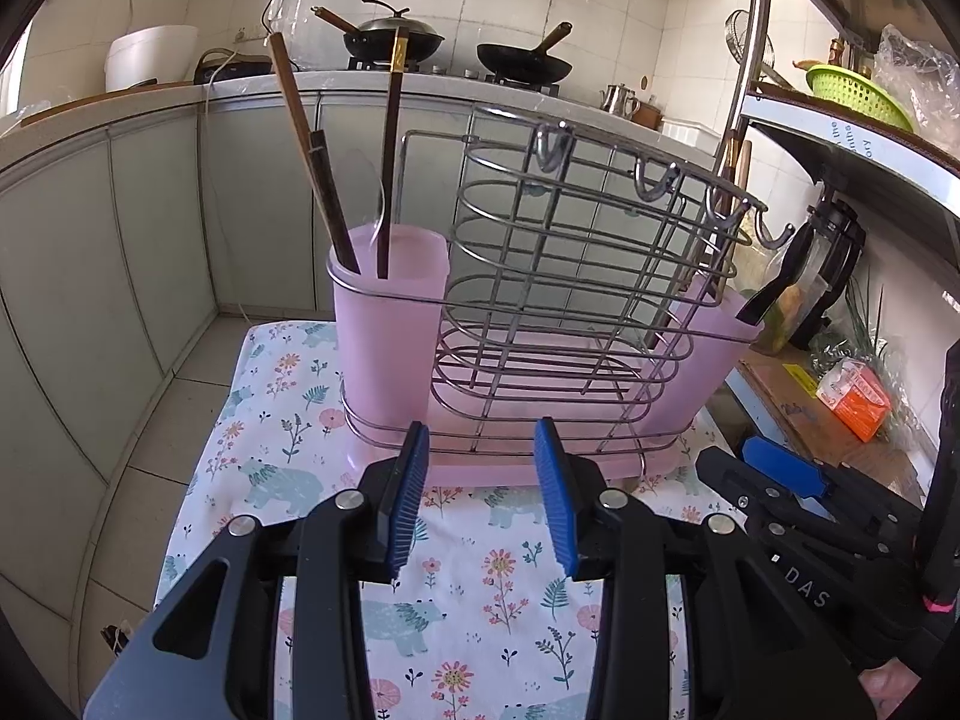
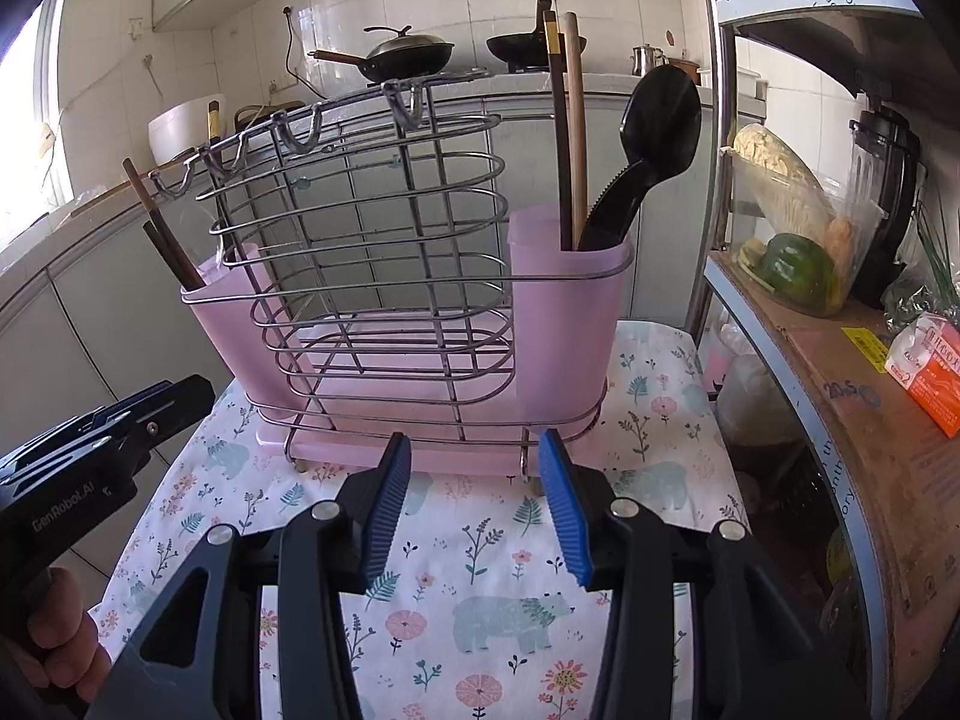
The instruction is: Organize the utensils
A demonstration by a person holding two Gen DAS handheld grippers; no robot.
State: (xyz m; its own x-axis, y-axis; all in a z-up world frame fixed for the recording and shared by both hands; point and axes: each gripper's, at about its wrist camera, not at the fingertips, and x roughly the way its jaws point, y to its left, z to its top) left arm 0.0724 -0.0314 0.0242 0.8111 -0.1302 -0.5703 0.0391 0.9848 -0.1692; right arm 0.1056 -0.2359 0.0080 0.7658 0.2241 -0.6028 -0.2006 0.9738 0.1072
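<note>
Floral cloth (image 2: 498, 546) bare before wire rack (image 2: 384, 252); shelf unit (image 2: 840, 360) crowds right.

The wire rack (image 2: 372, 252) holds two pink cups (image 2: 570, 324), five chopsticks (image 2: 567, 138), one black spoon (image 2: 654, 138) and one clear spoon (image 1: 369, 192).

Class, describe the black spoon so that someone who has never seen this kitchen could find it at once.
Start at the wire rack on the floral tablecloth. Go to its pink cup nearest the metal shelf. Among that cup's straight chopsticks, the black spoon is the only wide, rounded utensil, bowl upward.
</note>
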